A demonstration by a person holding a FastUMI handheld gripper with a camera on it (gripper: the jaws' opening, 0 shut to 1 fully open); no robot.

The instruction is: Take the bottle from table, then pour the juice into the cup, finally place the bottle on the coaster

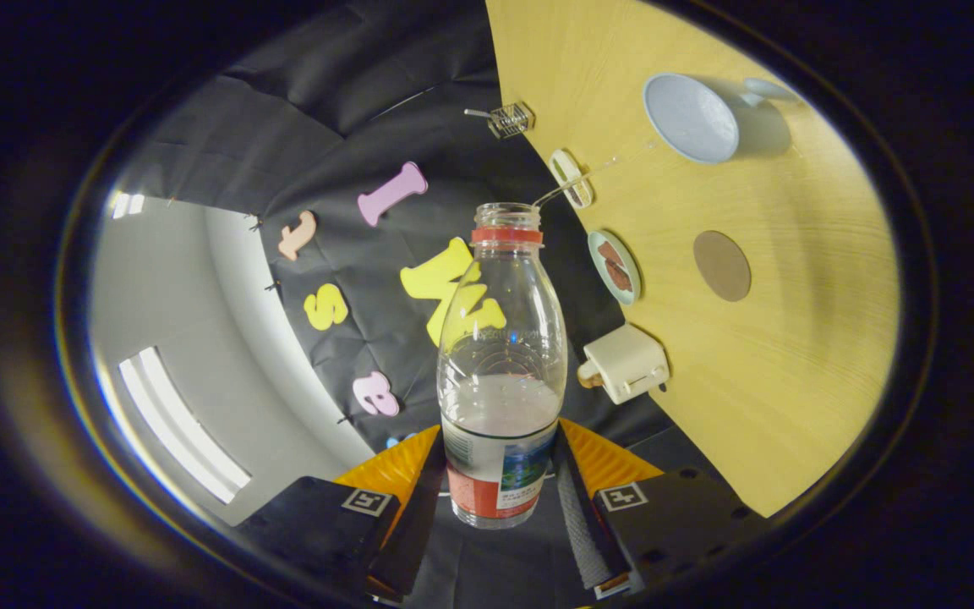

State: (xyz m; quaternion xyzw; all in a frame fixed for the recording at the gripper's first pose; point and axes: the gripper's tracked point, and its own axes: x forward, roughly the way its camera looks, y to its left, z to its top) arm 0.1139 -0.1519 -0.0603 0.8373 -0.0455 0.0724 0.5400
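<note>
Clear plastic bottle (501,372), uncapped, red neck ring, labelled and under half full of pale liquid, is clamped between the gripper (500,474) fingers, lifted and tilted off the yellow wooden table (791,364) near the light-blue cup (694,118) and round brown coaster (721,266).

Uncapped clear bottle (501,372) gripped by tongs (500,474), cup (692,117), round coaster (722,266)

The clear plastic bottle with a red neck ring (501,372) is sitting clamped between the gripper (500,474) fingers, blocking the lane ahead. Beyond it, a round brown coaster (721,265) is lying in open tabletop, with free room around it. The pale blue cup (693,117) is standing well apart. Small items, possibly dishes, are crowding the yellow wooden table (791,355) edge.
</note>
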